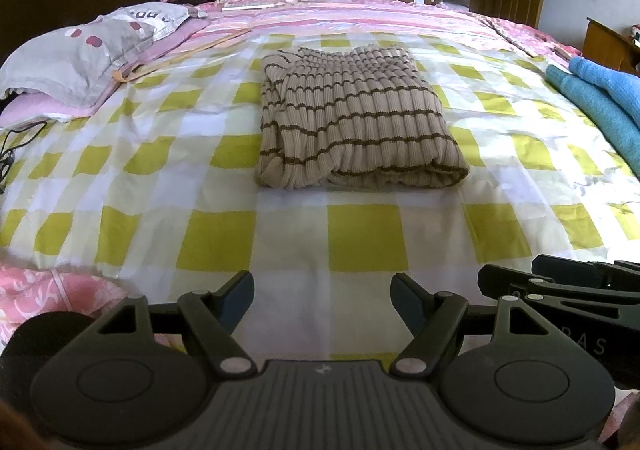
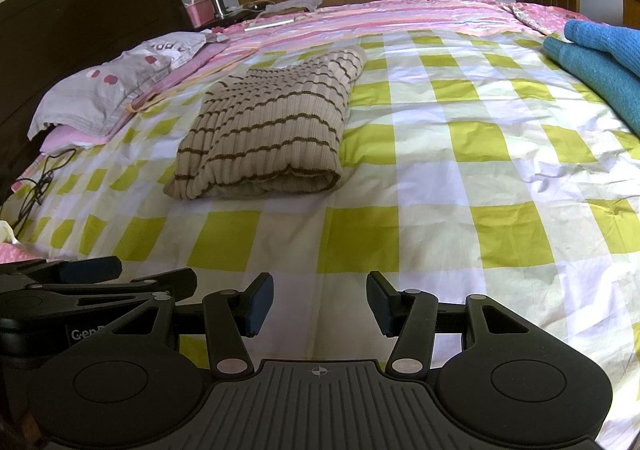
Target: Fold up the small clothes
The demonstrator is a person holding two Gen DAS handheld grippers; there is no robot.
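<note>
Bare sheet [image 1: 328, 250] before sweater [image 1: 356, 118] (folded)

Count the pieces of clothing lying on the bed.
2 that I can tell: the folded striped sweater mid-bed on the checked sheet, and the blue garment at the right edge, partly cut off; more may lie out of view.
</note>
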